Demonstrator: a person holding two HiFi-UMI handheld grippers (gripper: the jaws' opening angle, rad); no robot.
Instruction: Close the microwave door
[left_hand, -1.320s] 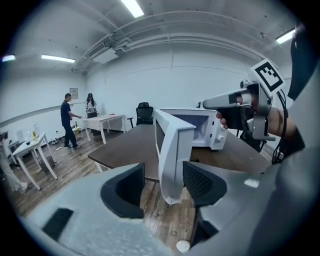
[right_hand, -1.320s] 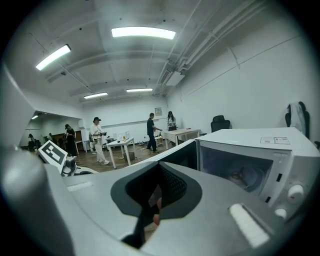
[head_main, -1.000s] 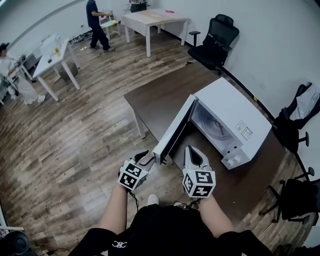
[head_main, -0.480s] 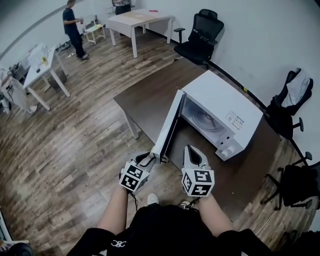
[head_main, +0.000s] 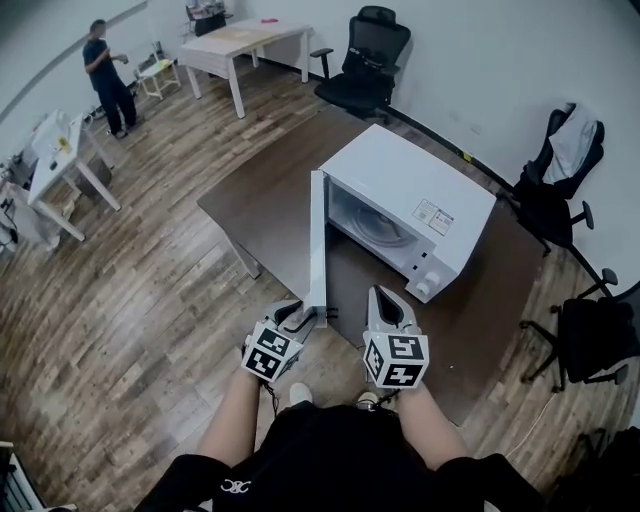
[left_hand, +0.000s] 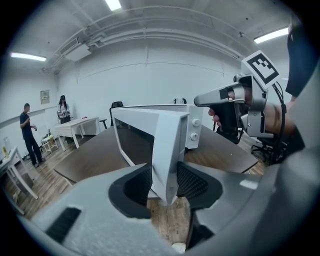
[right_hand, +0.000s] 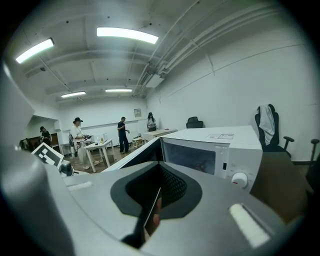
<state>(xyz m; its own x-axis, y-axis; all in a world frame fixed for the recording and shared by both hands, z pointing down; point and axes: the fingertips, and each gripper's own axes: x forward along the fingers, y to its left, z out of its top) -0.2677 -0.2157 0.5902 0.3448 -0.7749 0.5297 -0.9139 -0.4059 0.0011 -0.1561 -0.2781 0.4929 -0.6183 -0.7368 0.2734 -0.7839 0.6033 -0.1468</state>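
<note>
1. The microwave (head_main: 400, 190) sits on the bench (head_main: 260, 200) at the frame's centre. Its door (head_main: 318, 240) stands wide open, edge-on and pointing down the frame.
2. The left gripper (head_main: 300, 322) straddles the door's free edge. Its fingers (left_hand: 192, 182) have just been opening and now sit close on either side of the edge, seemingly without clamping.
3. The right gripper (head_main: 385, 300) hovers right of the door with its fingers together and empty.
4. Risk: with so loose a hold, a swing to the right could let the edge slip out, leaving the door ajar.
5. Risk: the right gripper seems to lie near the door's sweep and could block it.
6. Risk: a hard push might slam the door or shift the microwave on the bench.
</note>
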